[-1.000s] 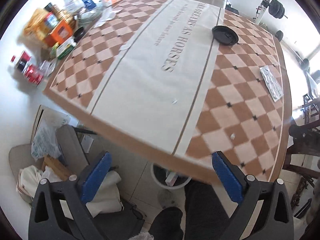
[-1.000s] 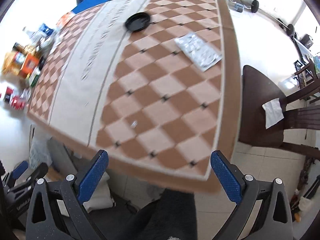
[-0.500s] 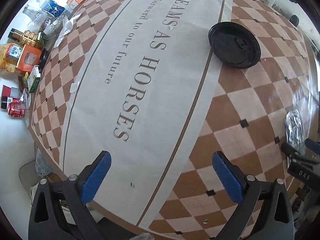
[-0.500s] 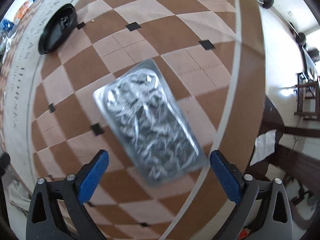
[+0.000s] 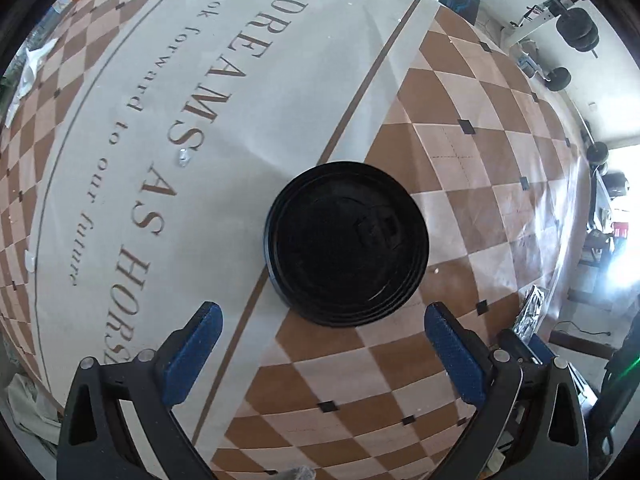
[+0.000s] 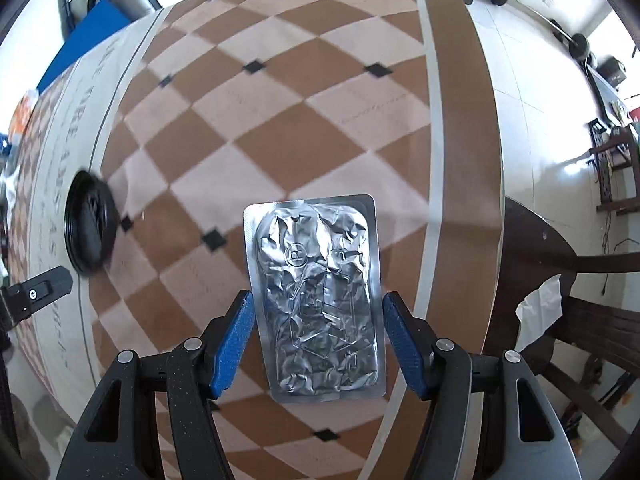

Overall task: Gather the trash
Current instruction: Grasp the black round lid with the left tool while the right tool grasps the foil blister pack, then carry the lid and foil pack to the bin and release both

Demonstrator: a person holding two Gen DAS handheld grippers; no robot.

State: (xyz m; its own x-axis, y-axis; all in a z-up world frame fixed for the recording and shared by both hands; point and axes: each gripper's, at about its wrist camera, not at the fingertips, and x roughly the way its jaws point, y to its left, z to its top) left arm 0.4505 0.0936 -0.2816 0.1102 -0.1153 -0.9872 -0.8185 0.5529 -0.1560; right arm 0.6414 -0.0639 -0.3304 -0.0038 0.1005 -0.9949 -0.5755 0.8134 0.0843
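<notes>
A round black plastic lid (image 5: 346, 244) lies flat on the checked tablecloth (image 5: 460, 208). My left gripper (image 5: 320, 312) points down just in front of it, open, with nothing between its fingers. A crumpled silver foil blister pack (image 6: 316, 292) lies near the table's right border. My right gripper (image 6: 317, 298) straddles its lower half, and its jaws are closing. The blue pads (image 6: 236, 332) stand right beside the pack's long edges, with a thin gap still showing. The lid (image 6: 90, 226) and the left gripper's finger (image 6: 36, 288) show at the left of the right wrist view.
A dark wooden chair (image 6: 532, 248) with a white tissue (image 6: 540, 312) on it stands by the table's right edge. Crumpled white paper (image 5: 30, 68) and small scraps (image 5: 183, 157) lie on the cloth. Dumbbells (image 5: 580, 32) rest on the floor beyond.
Both grippers moved from past the table's near edge in over the cloth and lower. The left came up to the black lid; the right came over the foil pack and narrowed its jaws.
</notes>
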